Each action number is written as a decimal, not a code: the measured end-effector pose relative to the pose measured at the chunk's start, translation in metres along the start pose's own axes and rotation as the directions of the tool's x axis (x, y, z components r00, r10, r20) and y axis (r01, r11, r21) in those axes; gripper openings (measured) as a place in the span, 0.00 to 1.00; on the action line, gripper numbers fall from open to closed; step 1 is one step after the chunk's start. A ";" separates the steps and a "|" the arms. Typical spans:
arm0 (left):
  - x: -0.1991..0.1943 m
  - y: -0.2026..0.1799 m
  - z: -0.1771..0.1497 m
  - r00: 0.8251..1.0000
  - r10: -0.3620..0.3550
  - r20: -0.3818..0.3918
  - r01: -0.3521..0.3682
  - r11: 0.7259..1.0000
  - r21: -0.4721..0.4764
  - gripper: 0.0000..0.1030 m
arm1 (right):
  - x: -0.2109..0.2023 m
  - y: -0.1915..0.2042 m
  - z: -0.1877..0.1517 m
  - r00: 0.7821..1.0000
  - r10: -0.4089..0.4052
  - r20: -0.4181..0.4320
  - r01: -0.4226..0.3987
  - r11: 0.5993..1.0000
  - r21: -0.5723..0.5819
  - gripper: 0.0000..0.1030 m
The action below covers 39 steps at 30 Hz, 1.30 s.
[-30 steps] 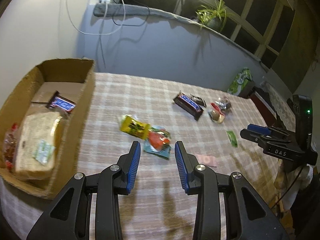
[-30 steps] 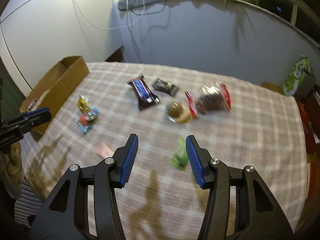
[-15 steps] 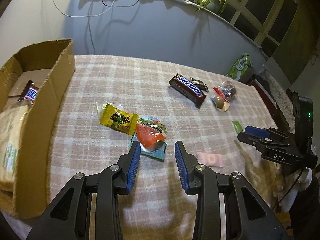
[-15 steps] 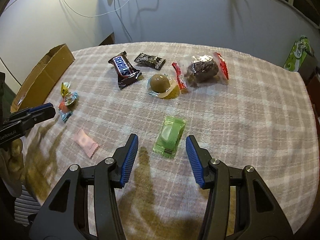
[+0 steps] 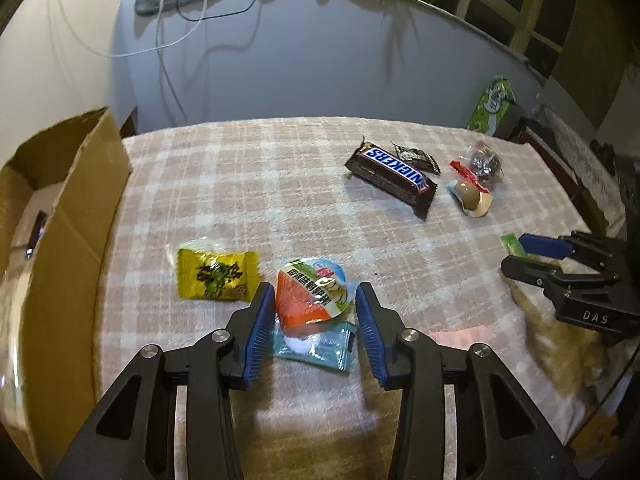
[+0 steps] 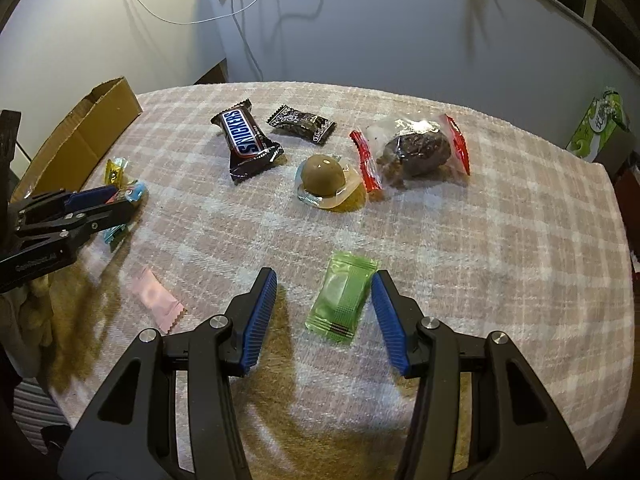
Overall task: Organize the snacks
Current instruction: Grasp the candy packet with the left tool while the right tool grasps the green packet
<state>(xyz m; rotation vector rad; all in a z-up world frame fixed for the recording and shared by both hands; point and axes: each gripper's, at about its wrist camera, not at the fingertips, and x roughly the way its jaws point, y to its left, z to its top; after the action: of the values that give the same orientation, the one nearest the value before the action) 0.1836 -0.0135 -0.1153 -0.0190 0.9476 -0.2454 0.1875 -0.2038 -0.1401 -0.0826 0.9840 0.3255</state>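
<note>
**Both tools closed in on snacks, nothing gripped yet**

Left wrist view: left tool (image 5: 315, 316) now lower and nearer than a second ago, wide open, straddling the orange-lidded jelly cup (image 5: 314, 298) stacked on a blue packet (image 5: 316, 346) on the worktop (image 5: 248, 184). Contact unclear. Cardboard box (image 5: 76, 216) at left.

Right wrist view: right tool (image 6: 324, 312) likewise advanced, open, green packet (image 6: 342, 300) beside its right finger. Grasps judged imminent.

My gripper fingers (image 5: 260, 330) have ribbed blue pads, rubbery I think. The Snickers bar (image 6: 247, 145) wrapper is glossy plastic, the tablecloth (image 6: 500, 240) is rough woven plaid, and the cardboard box (image 5: 76, 216) is matt.
</note>
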 end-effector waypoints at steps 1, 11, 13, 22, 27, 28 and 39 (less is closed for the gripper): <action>0.001 -0.002 0.001 1.000 0.007 0.000 -0.007 1.000 0.011 0.40 | 0.000 0.000 0.000 1.000 0.000 0.000 0.000 1.000 -0.002 0.50; 0.009 -0.016 0.002 0.998 0.064 0.015 -0.065 0.995 0.082 0.37 | -0.001 0.000 0.000 0.999 -0.039 0.005 0.039 0.999 -0.028 0.36; 0.009 -0.016 0.002 0.997 0.070 0.017 -0.071 0.994 0.083 0.36 | -0.002 -0.003 -0.001 0.999 -0.046 0.007 0.046 0.999 -0.026 0.28; 0.003 -0.017 0.002 0.998 0.048 0.030 -0.050 0.997 0.057 0.34 | -0.007 -0.010 -0.006 0.999 -0.036 0.015 0.036 0.999 0.000 0.21; -0.003 -0.019 0.003 0.999 0.032 0.042 -0.034 0.998 0.049 0.34 | -0.013 -0.014 -0.009 0.999 -0.036 0.024 0.036 0.999 0.019 0.21; -0.005 -0.020 0.003 0.999 0.028 0.046 -0.030 0.998 0.047 0.34 | -0.015 -0.014 -0.009 0.999 -0.038 0.027 0.037 0.999 0.020 0.21; -0.033 -0.022 0.001 0.995 0.014 0.101 -0.017 0.999 0.030 0.34 | -0.036 -0.004 -0.006 0.997 -0.031 0.071 0.030 0.999 0.019 0.21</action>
<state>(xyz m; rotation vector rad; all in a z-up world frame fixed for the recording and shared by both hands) 0.1618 -0.0283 -0.0858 0.0047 0.8433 -0.2424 0.1656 -0.2171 -0.1144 -0.0688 0.9140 0.2898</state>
